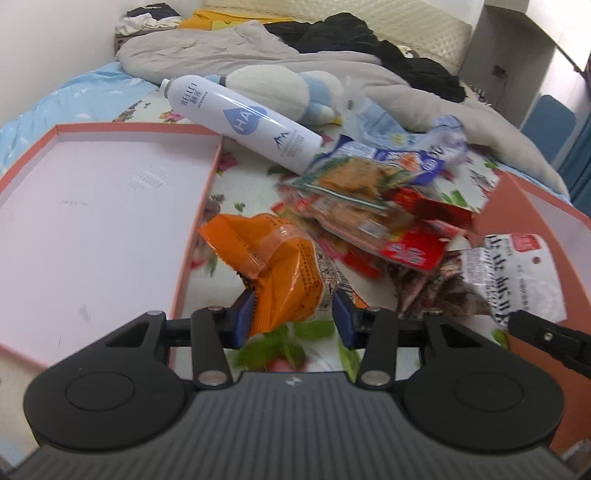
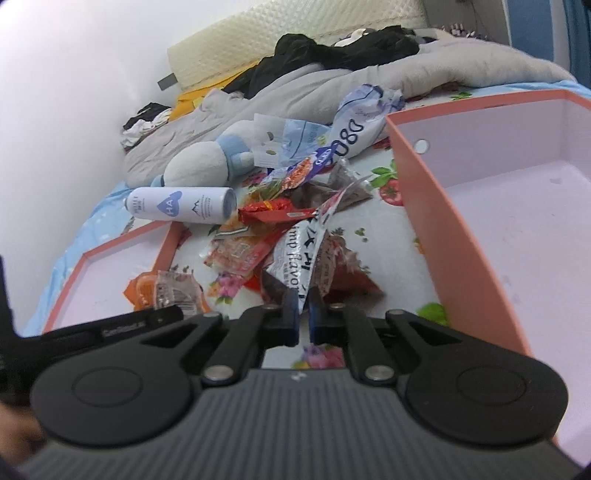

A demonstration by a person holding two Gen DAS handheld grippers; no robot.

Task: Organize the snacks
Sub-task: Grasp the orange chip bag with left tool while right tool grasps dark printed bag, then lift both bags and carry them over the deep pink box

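My left gripper (image 1: 293,317) is shut on a crumpled orange snack packet (image 1: 280,266), its blue pads pressing the packet's lower end from both sides. That packet (image 2: 162,291) also shows at the lower left of the right wrist view. My right gripper (image 2: 303,314) is shut on the bottom edge of a silver-white shrimp-flavour packet (image 2: 295,254), which stands up between the nearly touching pads. The same packet (image 1: 517,273) appears at the right of the left wrist view. A pile of mixed snack packets (image 1: 354,206) lies on the floral bed sheet between the two grippers.
A shallow pink tray (image 1: 207,192) lies left of the pile; a deeper pink box (image 2: 424,221) stands to the right. A white bottle (image 1: 240,118) lies behind the tray, beside a plush toy (image 1: 273,88). A grey blanket (image 1: 207,51) and black clothes (image 1: 332,33) lie further back.
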